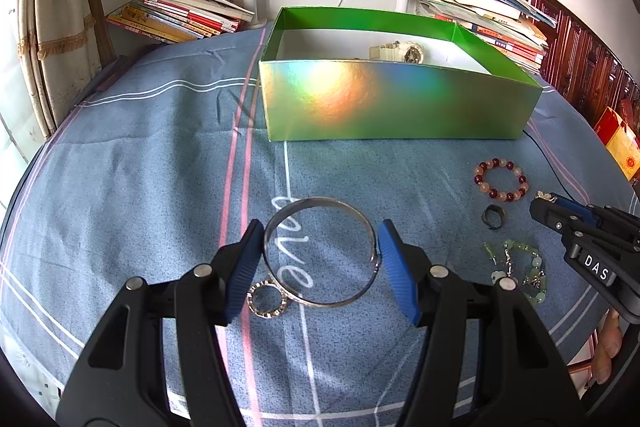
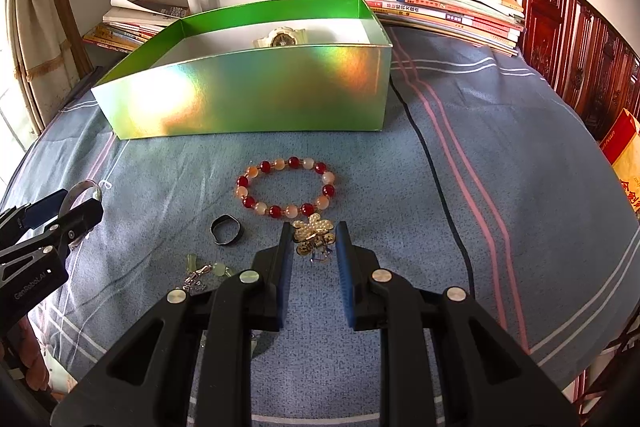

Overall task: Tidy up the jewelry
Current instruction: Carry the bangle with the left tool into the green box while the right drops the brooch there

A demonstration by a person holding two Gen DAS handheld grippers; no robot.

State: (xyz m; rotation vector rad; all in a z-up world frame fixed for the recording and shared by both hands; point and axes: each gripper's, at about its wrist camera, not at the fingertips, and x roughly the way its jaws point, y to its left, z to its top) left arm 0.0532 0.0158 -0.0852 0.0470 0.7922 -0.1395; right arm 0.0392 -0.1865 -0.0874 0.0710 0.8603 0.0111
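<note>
A green box point(image 1: 400, 103) stands at the back of the blue cloth with a white watch point(image 1: 404, 51) inside; both show in the right wrist view point(image 2: 240, 95), the watch point(image 2: 280, 37). My left gripper point(image 1: 320, 259) has its blue pads touching both sides of a silver bangle point(image 1: 316, 203). My right gripper point(image 2: 314, 243) is closed on a pearl butterfly brooch point(image 2: 314, 233). A red and peach bead bracelet point(image 2: 256, 205) lies just beyond it.
A small gold ring point(image 1: 267, 301) lies by the left finger. A dark ring point(image 2: 226, 229) and a green bead chain point(image 1: 520, 267) lie between the grippers. Book stacks point(image 1: 180, 15) and a black cable point(image 2: 436, 187) are at the back and right.
</note>
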